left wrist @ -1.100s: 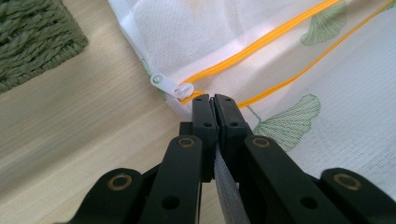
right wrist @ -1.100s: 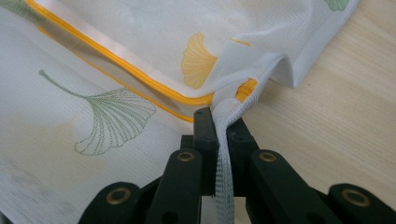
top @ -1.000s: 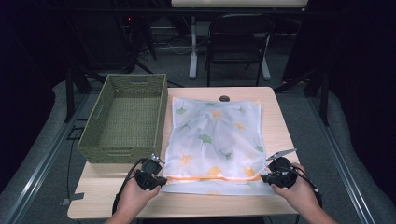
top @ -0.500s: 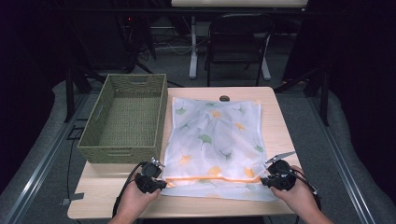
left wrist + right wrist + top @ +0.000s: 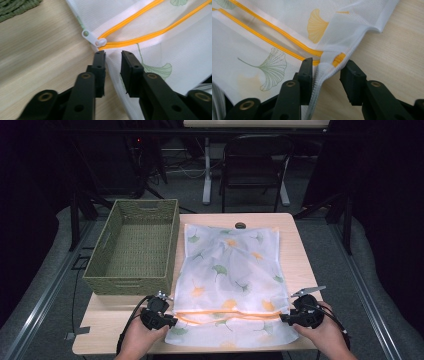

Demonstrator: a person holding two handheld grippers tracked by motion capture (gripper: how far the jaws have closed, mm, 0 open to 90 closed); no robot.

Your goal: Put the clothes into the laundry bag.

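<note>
1. A white mesh laundry bag (image 5: pixel 227 280) lies flat on the pale wood-grain table (image 5: pixel 295 250), just right of a woven olive-green basket (image 5: pixel 135 245); its near edge reaches almost to the table's front.
2. The bag is thin, semi-sheer netting printed with green and yellow ginkgo leaves, roughly rectangular, slightly rumpled across the middle.
3. An orange zipper (image 5: pixel 227 314) runs across the bag near its front edge. In the left gripper view its two tapes (image 5: pixel 140 30) part in a narrow V from a white plastic slider pull (image 5: pixel 90 38) at the bag's left corner.
4. The left gripper (image 5: pixel 170 320) sits at that corner. Its black, square-ended jaws have just been opening; they stand a little apart with the bag's stitched side seam (image 5: pixel 112 75) running loose between them, the pads not pressing on it.
5. The right gripper (image 5: pixel 284 319) sits at the opposite corner, by the zipper's orange end tab (image 5: pixel 339 59). Its jaws have also just been opening and now stand wider, released; the folded seam edge (image 5: pixel 322 72) lies against the left pad, clear of the right one.
6. The basket is rectangular, of tightly braided cord with cut-out handles, and holds nothing.
7. A small dark round knob (image 5: pixel 240 225) sits on the table at the bag's far edge.
</note>
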